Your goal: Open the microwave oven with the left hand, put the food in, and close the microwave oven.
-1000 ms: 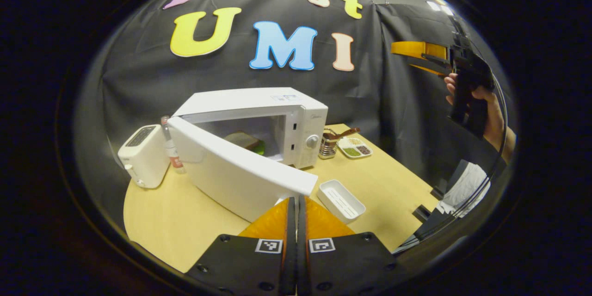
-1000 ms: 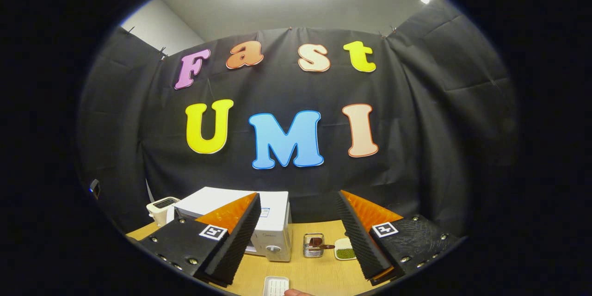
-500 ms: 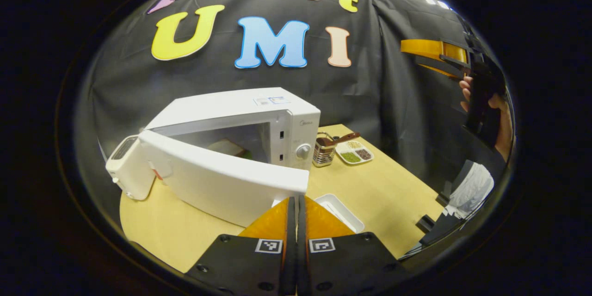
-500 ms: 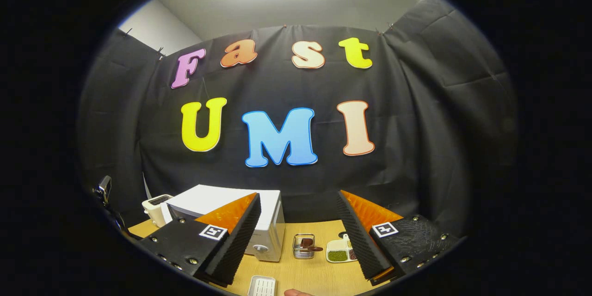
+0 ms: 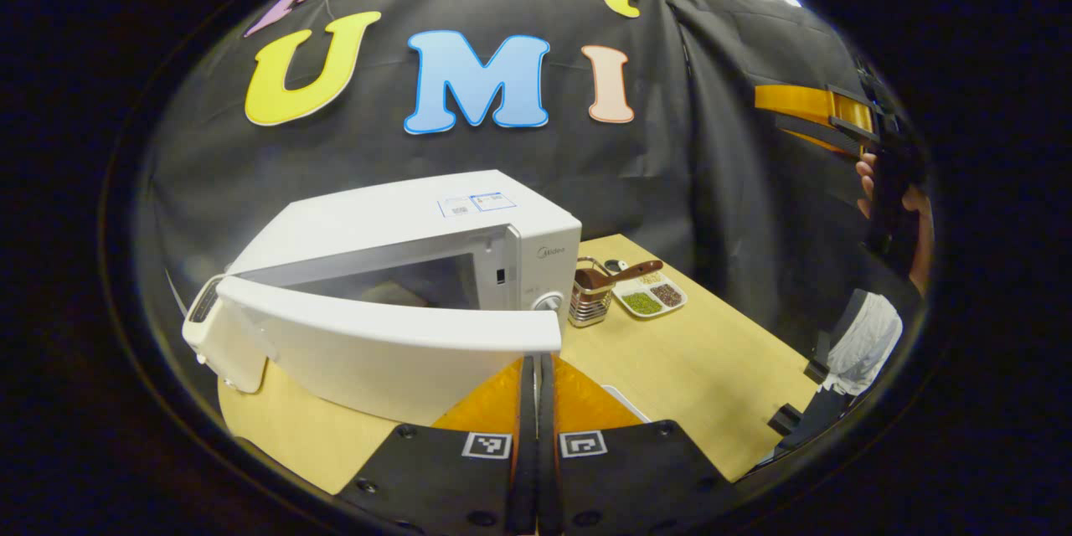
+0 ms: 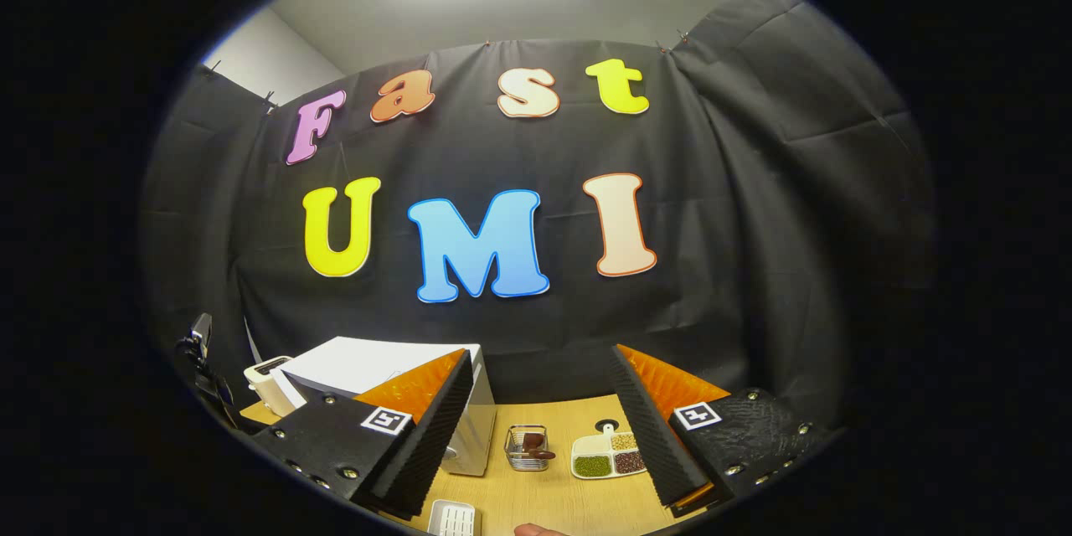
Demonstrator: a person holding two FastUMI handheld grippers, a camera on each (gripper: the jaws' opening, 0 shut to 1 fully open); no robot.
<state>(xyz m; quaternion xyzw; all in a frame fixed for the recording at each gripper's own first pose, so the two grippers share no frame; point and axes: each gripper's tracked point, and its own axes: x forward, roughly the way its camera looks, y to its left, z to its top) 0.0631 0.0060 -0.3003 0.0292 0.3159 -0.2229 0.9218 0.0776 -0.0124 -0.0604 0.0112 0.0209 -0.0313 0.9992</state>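
On the pale wooden tabletop (image 5: 687, 352), against the black cloth wall, a white boxy microwave oven (image 5: 402, 226), seen again in the right gripper view (image 6: 368, 364). Hinged at its left, a broad white microwave door (image 5: 377, 343), partly swung out, its free edge just at the tips of the left hand-held gripper (image 5: 537, 368); contact between the two not clear enough to call. Inside the cavity, behind the door's top edge, a dim brownish piece of food (image 5: 394, 293), barely made out. Left of the oven and partly behind the door, a small white toaster (image 5: 205, 318). Right of the oven, near its round knob, a wire-mesh metal holder (image 5: 589, 306) with a brown-handled utensil in it, and just beside that a white divided dish (image 5: 649, 295) of green, brown and pale grains. Close to the near edge, a small white ribbed tray (image 6: 452, 517). Left hand-held gripper clenched, fingers pressed flat together with nothing between them. Right hand-held gripper (image 6: 540, 427) released, fingers spread wide and empty, raised well above the tabletop; seen too in the left gripper view (image 5: 816, 113), high at the right, gripped by a hand (image 5: 909, 218).
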